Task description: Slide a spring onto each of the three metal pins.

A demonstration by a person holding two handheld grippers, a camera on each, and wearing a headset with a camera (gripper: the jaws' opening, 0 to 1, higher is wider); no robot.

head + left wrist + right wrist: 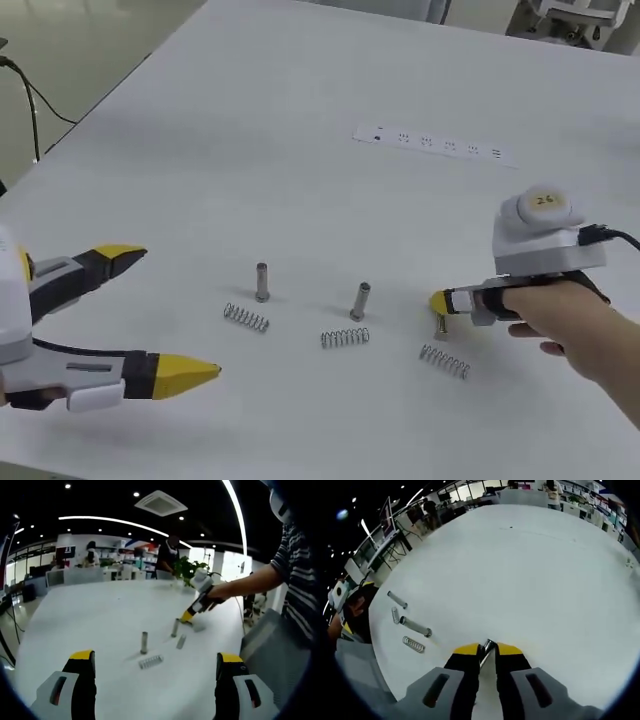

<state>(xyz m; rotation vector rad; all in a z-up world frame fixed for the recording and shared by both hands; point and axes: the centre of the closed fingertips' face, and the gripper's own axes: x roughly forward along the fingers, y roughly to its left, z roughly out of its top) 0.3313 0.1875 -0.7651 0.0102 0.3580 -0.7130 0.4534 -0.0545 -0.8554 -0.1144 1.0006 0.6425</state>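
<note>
Stage: beginning, I judge | my right gripper [440,303] clamps rightmost metal pin [441,326] | left gripper [180,312] jaws apart | next: fetch nearest spring [445,362].

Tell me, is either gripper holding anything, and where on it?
The right gripper pinches a pin by its top end; the left gripper, jaws open, holds nothing.

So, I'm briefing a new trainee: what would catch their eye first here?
Probably the right claw, closed on a metal pin at the right of the table. Then the left claw, wide open at near left, and three springs lying loose beside the two free pins, none threaded yet.
</note>
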